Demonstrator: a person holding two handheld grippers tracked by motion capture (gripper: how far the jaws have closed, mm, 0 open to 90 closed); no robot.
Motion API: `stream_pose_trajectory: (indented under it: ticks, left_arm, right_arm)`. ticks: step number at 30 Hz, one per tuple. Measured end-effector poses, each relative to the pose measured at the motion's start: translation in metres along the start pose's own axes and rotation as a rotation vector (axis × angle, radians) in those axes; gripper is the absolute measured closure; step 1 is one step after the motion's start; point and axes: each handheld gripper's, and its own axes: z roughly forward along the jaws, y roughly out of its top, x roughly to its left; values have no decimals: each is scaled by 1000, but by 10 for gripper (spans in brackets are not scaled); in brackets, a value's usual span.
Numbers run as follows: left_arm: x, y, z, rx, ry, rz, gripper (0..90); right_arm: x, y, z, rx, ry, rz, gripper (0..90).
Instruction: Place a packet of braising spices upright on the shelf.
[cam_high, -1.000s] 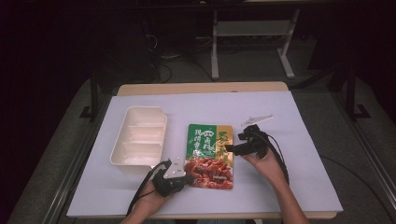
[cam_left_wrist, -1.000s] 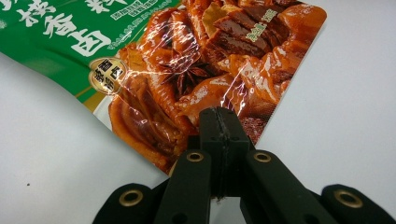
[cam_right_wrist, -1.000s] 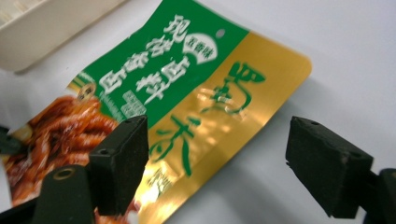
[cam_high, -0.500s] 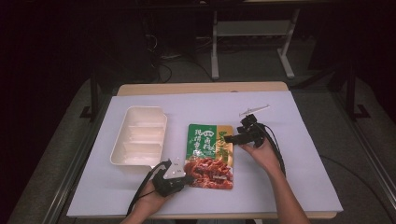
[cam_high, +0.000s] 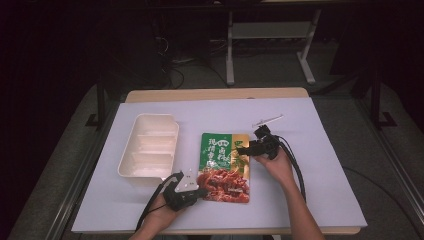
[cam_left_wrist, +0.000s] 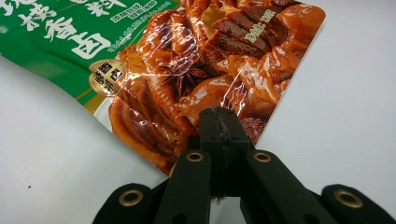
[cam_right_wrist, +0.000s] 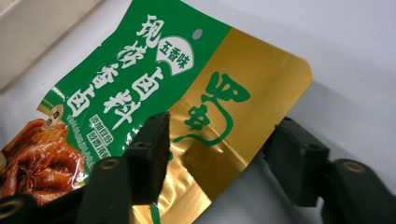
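Green, gold, red-brown pouch (cam_high: 224, 166); cream tray (cam_high: 149, 150); black tongs (cam_left_wrist: 218, 140)

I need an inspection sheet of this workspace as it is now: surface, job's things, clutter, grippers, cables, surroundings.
Surface: table under a white cover, wooden edge at the far side.
Job's things: food pouch, green, gold and red, lying flat; white compartment tray left of it, nothing in it.
Clutter: small thin white object beyond the pouch, too small to identify.
Grippers: left gripper shut on the pouch's near edge; right gripper open astride its gold edge.
Cables: black cable from the right gripper.
Surroundings: dark floor, metal stand.
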Motion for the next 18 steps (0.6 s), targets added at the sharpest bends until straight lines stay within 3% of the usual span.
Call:
stream_pose_trajectory:
  ticks: [3,4,6,10,11,14,18]
  left_arm:
    - [0,0,0,0,0,1,900]
    - [0,0,0,0,0,0,900]
    - [0,0,0,1,1,0,900]
    - [0,0,0,1,3,6,900]
    - [0,0,0,1,3,6,900]
    - [0,0,0,1,4,6,900]
    - [0,0,0,0,4,7,900]
  right_arm:
    - [1,0,-2,-2,1,2,459]
    - [1,0,-5,-27,23,-2,521]
    - [1,0,-7,-38,33,-5,541]
    - [11,1,-19,-87,83,-32,721]
    - [11,1,-19,-87,83,-32,721]
    - [17,2,-24,-107,94,-56,858]
    - [19,2,-21,-96,108,-60,851]
